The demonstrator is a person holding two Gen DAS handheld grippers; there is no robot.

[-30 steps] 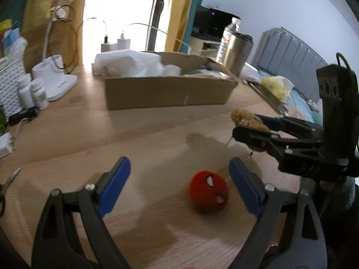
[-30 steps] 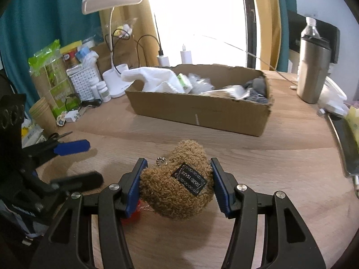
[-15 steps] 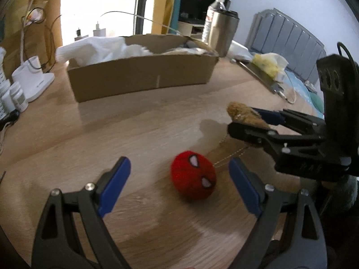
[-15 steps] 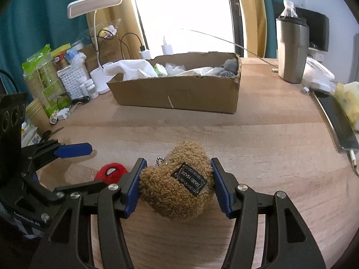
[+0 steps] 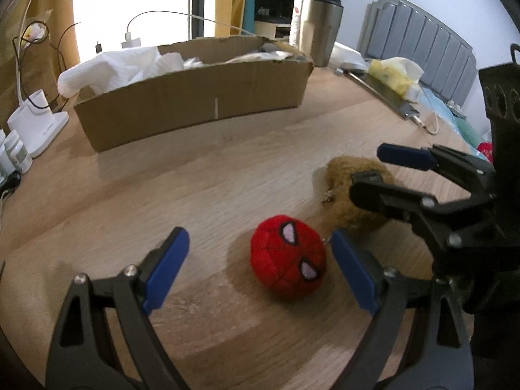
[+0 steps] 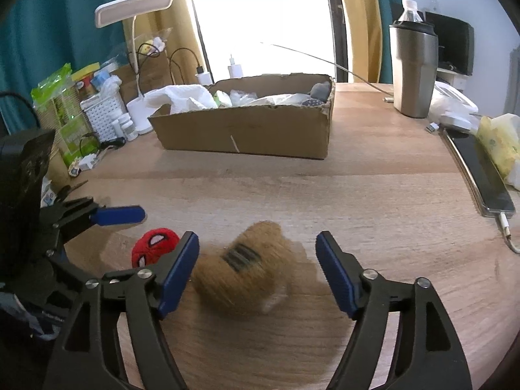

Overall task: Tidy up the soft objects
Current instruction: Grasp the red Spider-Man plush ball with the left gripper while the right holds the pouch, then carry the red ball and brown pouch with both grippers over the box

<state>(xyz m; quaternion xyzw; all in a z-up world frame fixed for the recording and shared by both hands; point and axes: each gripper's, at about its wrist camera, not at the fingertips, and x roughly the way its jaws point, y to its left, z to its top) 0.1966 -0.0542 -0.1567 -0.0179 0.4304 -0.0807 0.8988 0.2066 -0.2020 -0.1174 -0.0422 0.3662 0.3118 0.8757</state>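
Where curtains [image 6: 152, 26] frame a bright window, cardboard box [image 6: 247, 130] sits on wooden table [image 6: 373, 195].

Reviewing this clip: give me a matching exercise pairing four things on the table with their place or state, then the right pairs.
Things:
1. red plush ball
2. brown plush toy
3. cardboard box
4. steel tumbler

Places or states:
A. upright beside the box
B. on the table between the open left gripper's jaws
C. holds white cloth and other soft items
D. just let go as the right gripper opened

Pairs: 1-B, 2-D, 3-C, 4-A
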